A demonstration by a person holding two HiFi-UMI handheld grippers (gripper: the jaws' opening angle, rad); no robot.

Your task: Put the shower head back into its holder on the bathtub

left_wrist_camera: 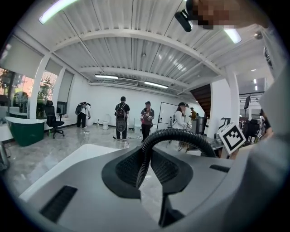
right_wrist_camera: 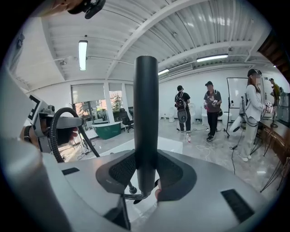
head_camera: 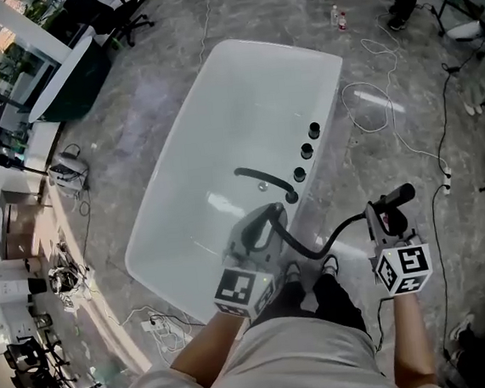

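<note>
**A:** where's the shower head [head_camera: 396,198] at?

**B:** clamped upright in the right gripper [head_camera: 387,217], just off the bathtub's [head_camera: 155,214] right rim, by the near corner. The left gripper [head_camera: 261,225] is pinching the hose [head_camera: 320,243].

**A:** and the holder?

**B:** can't pick it out tbh. That rim only shows 3 knobs [head_camera: 307,150] and a spout [head_camera: 262,178], and the hose's far end disappears behind the left gripper.

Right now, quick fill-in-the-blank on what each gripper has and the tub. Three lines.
1. The right gripper is shut on the dark handle of the ____.
2. The left gripper is shut on the ribbed black ____.
3. The colour of the bathtub is ____.

Missing words: shower head; hose; white.
</note>
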